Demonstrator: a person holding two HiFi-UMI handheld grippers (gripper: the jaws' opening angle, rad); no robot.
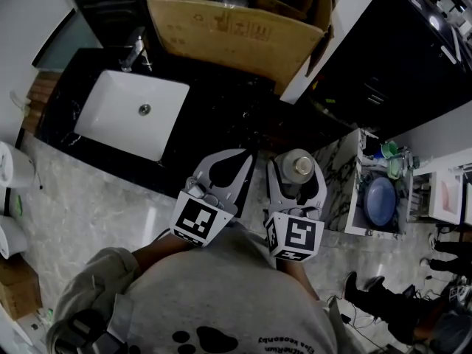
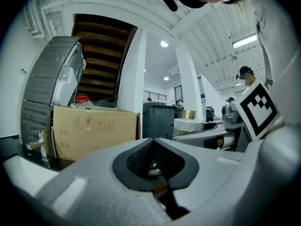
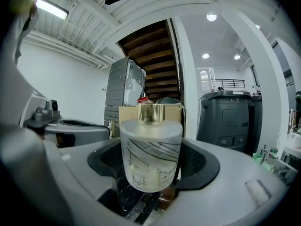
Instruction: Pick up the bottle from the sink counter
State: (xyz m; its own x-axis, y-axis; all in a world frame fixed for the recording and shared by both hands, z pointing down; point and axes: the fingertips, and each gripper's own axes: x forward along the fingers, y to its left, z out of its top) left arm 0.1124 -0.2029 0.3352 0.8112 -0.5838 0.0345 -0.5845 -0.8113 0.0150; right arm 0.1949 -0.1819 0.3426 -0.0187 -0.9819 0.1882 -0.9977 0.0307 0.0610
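A frosted glass bottle with a gold cap stands upright between the jaws of my right gripper, which is shut on its body. From above, the bottle shows as a round cap inside the right gripper, in front of the black sink counter. My left gripper is close beside it on the left, its jaws shut with nothing between them. In the left gripper view the left gripper holds only its own dark pads together.
A white sink basin with a faucet is set into the counter at the left. A large cardboard box stands behind the counter. A shelf with a blue bowl is at the right. A dark bin stands ahead.
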